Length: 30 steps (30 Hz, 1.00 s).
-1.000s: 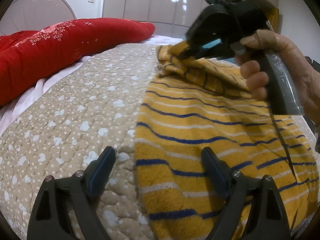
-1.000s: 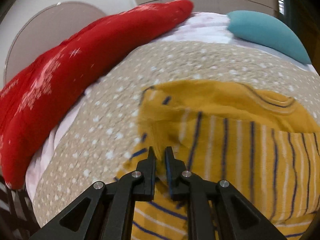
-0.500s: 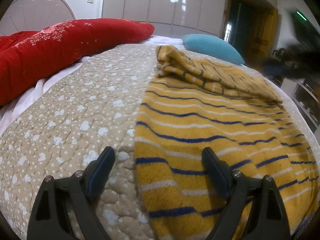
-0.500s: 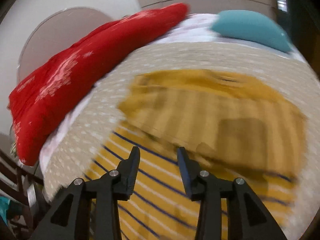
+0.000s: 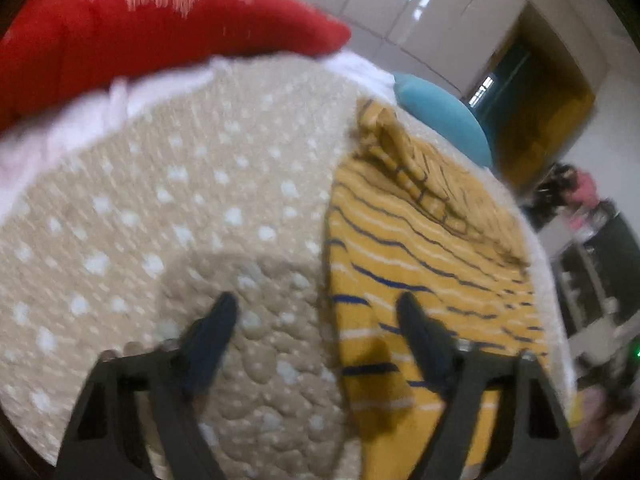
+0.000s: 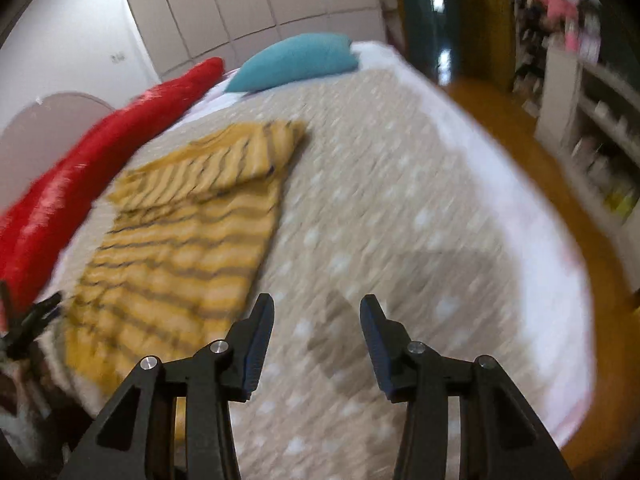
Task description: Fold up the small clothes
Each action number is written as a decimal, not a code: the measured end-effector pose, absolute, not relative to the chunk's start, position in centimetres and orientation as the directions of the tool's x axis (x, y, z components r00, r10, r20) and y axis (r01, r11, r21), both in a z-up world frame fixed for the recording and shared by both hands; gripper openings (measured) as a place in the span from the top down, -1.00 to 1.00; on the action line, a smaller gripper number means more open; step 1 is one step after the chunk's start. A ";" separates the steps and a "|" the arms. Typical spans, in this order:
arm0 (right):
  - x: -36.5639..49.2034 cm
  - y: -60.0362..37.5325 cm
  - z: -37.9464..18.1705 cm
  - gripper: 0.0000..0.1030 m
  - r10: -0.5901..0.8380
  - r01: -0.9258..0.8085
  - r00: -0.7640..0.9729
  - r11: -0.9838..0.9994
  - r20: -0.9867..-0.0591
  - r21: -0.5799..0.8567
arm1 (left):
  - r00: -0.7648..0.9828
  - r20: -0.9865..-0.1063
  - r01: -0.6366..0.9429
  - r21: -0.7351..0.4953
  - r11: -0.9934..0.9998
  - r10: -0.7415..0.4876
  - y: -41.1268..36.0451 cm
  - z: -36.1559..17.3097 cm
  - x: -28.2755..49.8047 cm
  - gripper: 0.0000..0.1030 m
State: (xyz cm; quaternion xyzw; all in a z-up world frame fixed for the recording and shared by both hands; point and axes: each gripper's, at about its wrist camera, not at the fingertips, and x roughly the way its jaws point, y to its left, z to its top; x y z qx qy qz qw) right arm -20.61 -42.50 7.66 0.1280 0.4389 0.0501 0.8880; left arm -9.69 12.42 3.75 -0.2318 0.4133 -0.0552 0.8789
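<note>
So I'm mid-fold on this little yellow striped top (image 5: 420, 264). It's lying flat on the dotted beige bed cover (image 5: 168, 216), toward the left half of the bed near the red quilt (image 6: 80, 168), with its far end already doubled over into a thicker band.

My left claw (image 5: 316, 312) is straddling the near left edge of the top, one finger over the bed cover and one over the stripes. The jaws are closing, but nothing is pinched yet. My right claw (image 6: 318, 312) is well off to the right over bare cover, jaws opening, nothing between them.

My read is that the next fold wants both near corners lifted together. Tips for doing it well:
- get the left claw low enough to catch only the top's edge, not the quilted cover under it
- bring the right claw back to the near right corner before lifting, so the fold goes over square
- lay it onto the far band, edges lined up

Both views are blurry, so exact contact is hard to call.
</note>
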 end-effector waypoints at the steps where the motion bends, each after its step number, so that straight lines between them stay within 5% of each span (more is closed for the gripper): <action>1: -21.1 -42.0 6.7 0.05 0.259 0.000 0.603 0.946 -0.754 0.325 | 0.633 -0.707 -0.091 -0.471 0.877 -0.314 12.3 3.4 -9.4 -0.30; 6: -21.5 -38.6 3.5 0.05 0.454 -0.104 0.558 0.869 -0.695 0.484 | 0.581 -0.722 -0.024 -0.476 0.879 -0.375 9.1 3.1 -8.5 -0.29; 12: -19.9 -35.1 0.9 0.04 0.548 -0.149 0.501 0.817 -0.670 0.557 | 0.559 -0.740 0.029 -0.435 0.900 -0.375 5.8 2.4 -9.4 -0.29; 16: -19.6 -34.0 0.0 0.01 0.608 -0.162 0.494 0.766 -0.621 0.622 | 0.537 -0.713 0.042 -0.511 0.858 -0.451 6.1 2.5 -10.1 -0.29; 20: -19.9 -34.5 -1.1 0.02 0.724 -0.140 0.470 0.625 -0.504 0.768 | 0.490 -0.687 0.060 -0.587 0.807 -0.536 5.6 2.1 -10.8 0.24; 23: -20.8 -34.3 -2.0 0.02 0.794 -0.123 0.442 0.515 -0.418 0.849 | 0.486 -0.682 0.065 -0.596 0.801 -0.547 5.1 1.5 -11.1 0.24; 30: -23.8 -34.0 -2.1 0.04 0.770 -0.125 0.442 0.561 -0.460 0.818 | 0.483 -0.663 0.075 -0.619 0.781 -0.572 4.6 1.6 -10.8 -0.01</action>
